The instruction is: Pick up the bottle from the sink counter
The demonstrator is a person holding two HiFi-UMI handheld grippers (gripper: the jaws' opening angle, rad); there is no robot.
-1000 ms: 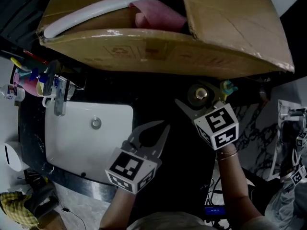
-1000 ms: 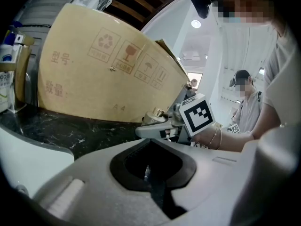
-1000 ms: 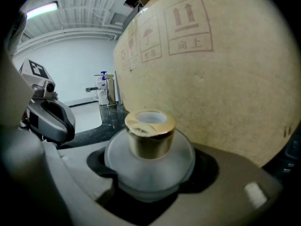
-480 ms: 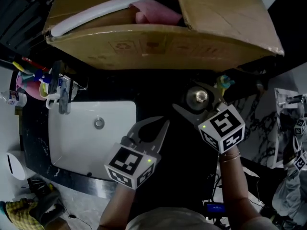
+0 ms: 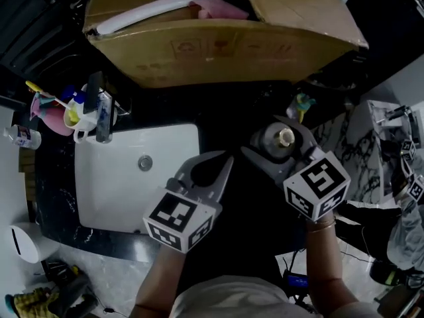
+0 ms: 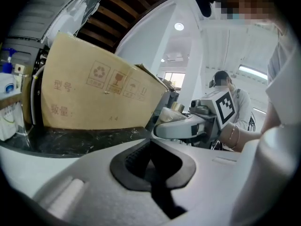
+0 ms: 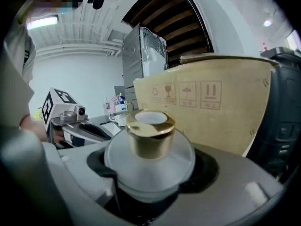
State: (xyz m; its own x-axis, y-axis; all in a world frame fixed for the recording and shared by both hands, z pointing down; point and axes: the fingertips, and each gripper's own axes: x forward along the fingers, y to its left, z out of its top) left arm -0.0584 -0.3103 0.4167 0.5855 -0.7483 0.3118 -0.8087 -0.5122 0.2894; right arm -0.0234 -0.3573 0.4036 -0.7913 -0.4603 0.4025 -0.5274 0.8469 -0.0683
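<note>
A round frosted bottle (image 5: 281, 138) with a gold cap (image 7: 150, 133) sits between the jaws of my right gripper (image 5: 278, 140), which is shut on its body (image 7: 149, 160) over the dark counter to the right of the sink. Whether it rests on the counter cannot be told. My left gripper (image 5: 227, 159) hovers over the basin's right edge, jaws shut together and empty (image 6: 153, 160). In the left gripper view, the right gripper (image 6: 188, 126) and the bottle's cap (image 6: 177, 108) show straight ahead.
A big open cardboard box (image 5: 225, 45) overhangs the back of the counter. The white sink basin (image 5: 112, 184) lies at left, with a faucet (image 5: 101, 114), a pink cup of brushes (image 5: 50, 108) and a white mug (image 5: 81, 126) behind it. A small teal item (image 5: 301, 103) stands beyond the bottle.
My right gripper's jaws have moved in around the bottle and shut on it. The left gripper has barely moved. The head view has shifted, so the box sits higher in the frame.
</note>
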